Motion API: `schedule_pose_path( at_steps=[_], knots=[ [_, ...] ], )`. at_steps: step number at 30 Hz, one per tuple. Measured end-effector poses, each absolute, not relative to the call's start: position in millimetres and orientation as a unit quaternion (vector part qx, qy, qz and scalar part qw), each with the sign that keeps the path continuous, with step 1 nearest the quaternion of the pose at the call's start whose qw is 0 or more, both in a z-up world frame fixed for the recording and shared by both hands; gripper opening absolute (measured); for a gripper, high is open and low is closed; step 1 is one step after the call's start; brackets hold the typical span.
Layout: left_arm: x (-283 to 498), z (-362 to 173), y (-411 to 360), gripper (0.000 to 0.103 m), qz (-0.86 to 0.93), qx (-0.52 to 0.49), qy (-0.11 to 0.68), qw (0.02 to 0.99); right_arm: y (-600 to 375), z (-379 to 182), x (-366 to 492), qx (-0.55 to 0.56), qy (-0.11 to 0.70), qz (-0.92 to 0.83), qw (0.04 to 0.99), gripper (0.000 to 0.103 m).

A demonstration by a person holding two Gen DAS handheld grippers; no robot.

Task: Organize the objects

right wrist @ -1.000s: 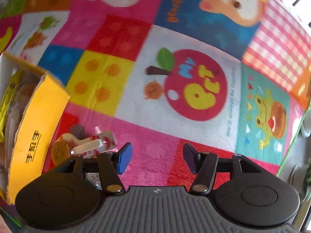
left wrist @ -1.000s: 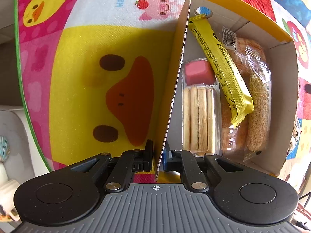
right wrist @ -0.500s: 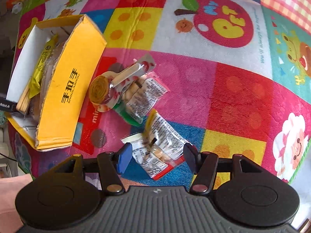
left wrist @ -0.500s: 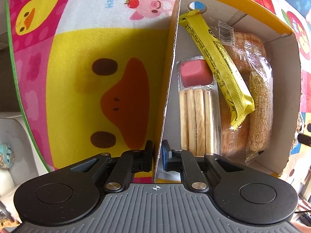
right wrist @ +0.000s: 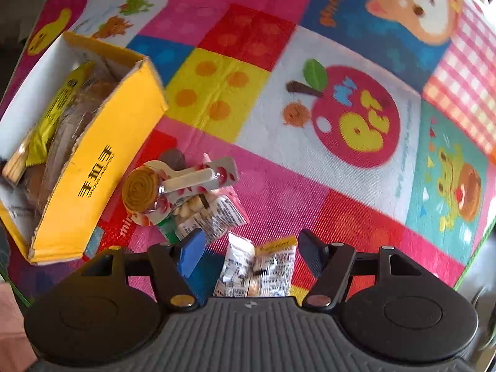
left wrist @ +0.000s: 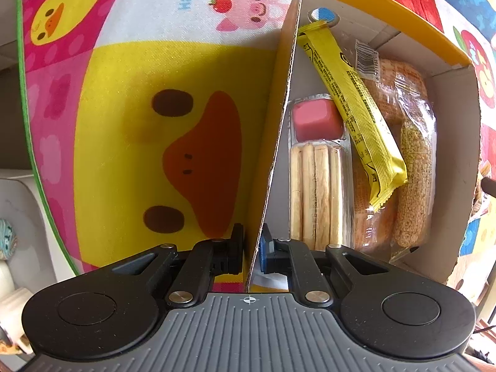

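My left gripper (left wrist: pixel 251 252) is shut on the near wall of the yellow cardboard box (left wrist: pixel 280 108), one finger on each side. Inside lie a breadstick-and-pink-dip pack (left wrist: pixel 316 179), a yellow snack bar (left wrist: pixel 350 108) and a sesame bar in clear wrap (left wrist: pixel 415 179). In the right wrist view the box (right wrist: pixel 102 167) stands at the left. Beside it on the mat lie a lollipop-shaped snack pack (right wrist: pixel 173 186), a nut packet (right wrist: pixel 214 214) and a white packet (right wrist: pixel 257 269). My right gripper (right wrist: pixel 251 252) is open and empty, with the white packet between its fingers.
A bright patchwork children's mat (right wrist: pixel 356 124) covers the surface. Its green edge (left wrist: pixel 34 155) runs at the left of the left wrist view, with white objects (left wrist: pixel 12 307) beyond it. A dark coin-like disc (right wrist: pixel 172 158) lies by the box.
The right gripper swung from high over the snack pile to low over it, so the white packet now sits between its open fingers. The left gripper keeps its grip on the box wall.
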State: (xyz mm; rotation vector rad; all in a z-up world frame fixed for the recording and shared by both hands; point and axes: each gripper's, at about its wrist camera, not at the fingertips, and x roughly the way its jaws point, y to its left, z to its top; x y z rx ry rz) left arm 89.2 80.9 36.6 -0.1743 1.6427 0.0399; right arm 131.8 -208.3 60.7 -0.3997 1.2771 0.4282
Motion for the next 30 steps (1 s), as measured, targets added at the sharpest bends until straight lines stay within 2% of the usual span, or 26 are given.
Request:
schedule_pose_path(
  at_steps=[8, 11, 14, 18, 22, 30],
  knots=[
    [89, 38, 82, 0.011, 0.021, -0.079, 0.73, 0.679, -136, 49, 98, -0.344, 0.51, 0.362, 0.7, 0.067],
    [88, 39, 81, 0.011, 0.02, -0.079, 0.73, 0.679, -125, 46, 94, -0.382, 0.478, 0.363, 0.703, 0.067],
    [89, 38, 81, 0.011, 0.017, -0.077, 0.731, 0.678, -136, 48, 122, -0.368, 0.474, 0.303, 0.74, 0.068],
    [90, 37, 82, 0.011, 0.015, -0.074, 0.732, 0.677, -176, 54, 170, -0.304, 0.502, 0.19, 0.787, 0.068],
    [92, 35, 81, 0.011, 0.015, -0.073, 0.734, 0.675, -228, 56, 195, -0.135, 0.582, 0.156, 0.787, 0.068],
    [92, 33, 81, 0.011, 0.02, -0.079, 0.734, 0.674, -248, 38, 161, 0.099, 0.659, 0.115, 0.737, 0.068]
  ],
)
